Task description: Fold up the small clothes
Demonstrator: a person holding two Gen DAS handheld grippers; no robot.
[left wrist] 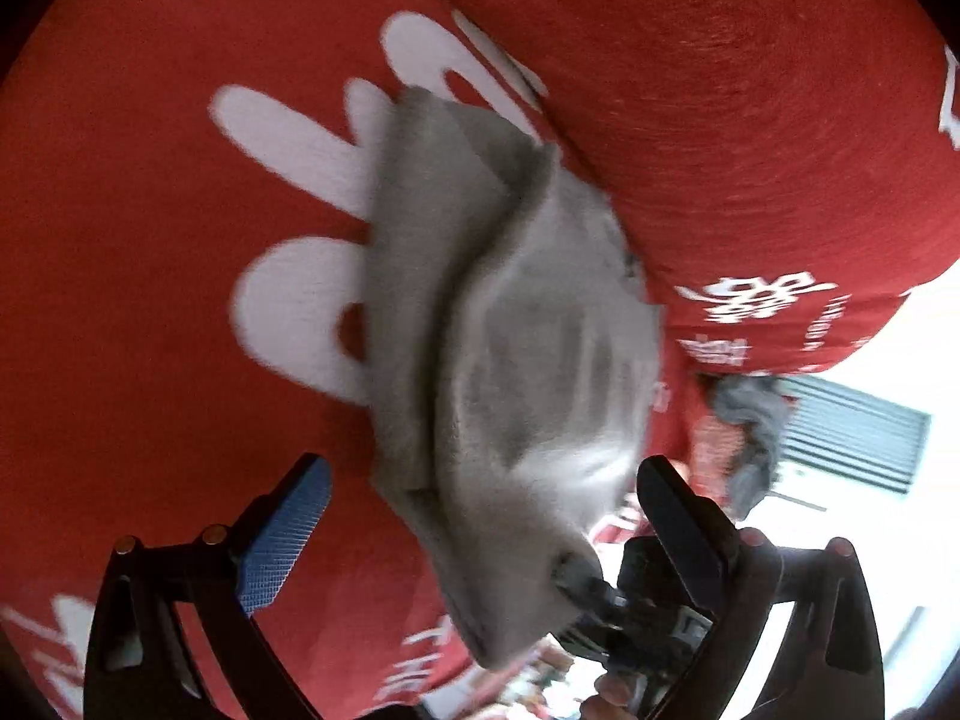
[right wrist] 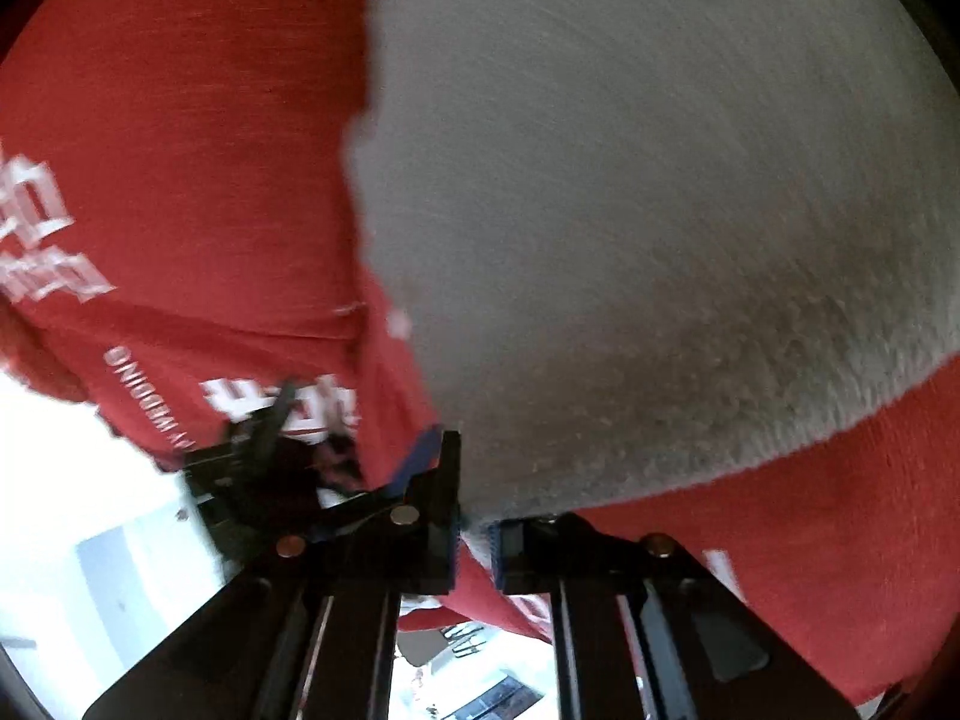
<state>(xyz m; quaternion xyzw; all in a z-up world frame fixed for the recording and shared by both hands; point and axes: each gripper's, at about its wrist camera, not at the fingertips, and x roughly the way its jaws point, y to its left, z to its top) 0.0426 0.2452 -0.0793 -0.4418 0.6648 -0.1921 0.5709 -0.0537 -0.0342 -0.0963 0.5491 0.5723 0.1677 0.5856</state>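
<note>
Right gripper (right wrist: 474, 531) pinched tight on the near edge of a grey cloth (right wrist: 660, 210); left gripper (left wrist: 480, 510) spread wide, holding nothing — blue pad (left wrist: 288, 534) bare. Beyond the fingers, grey cloth (left wrist: 498, 330) part-folded, draped over red fabric with white lettering (left wrist: 150, 300) — blurred throughout.

We see our left gripper (left wrist: 480, 516), jaws spread wide, near a grey cloth (left wrist: 510, 330) bunched on the red printed fabric (left wrist: 150, 240).
</note>
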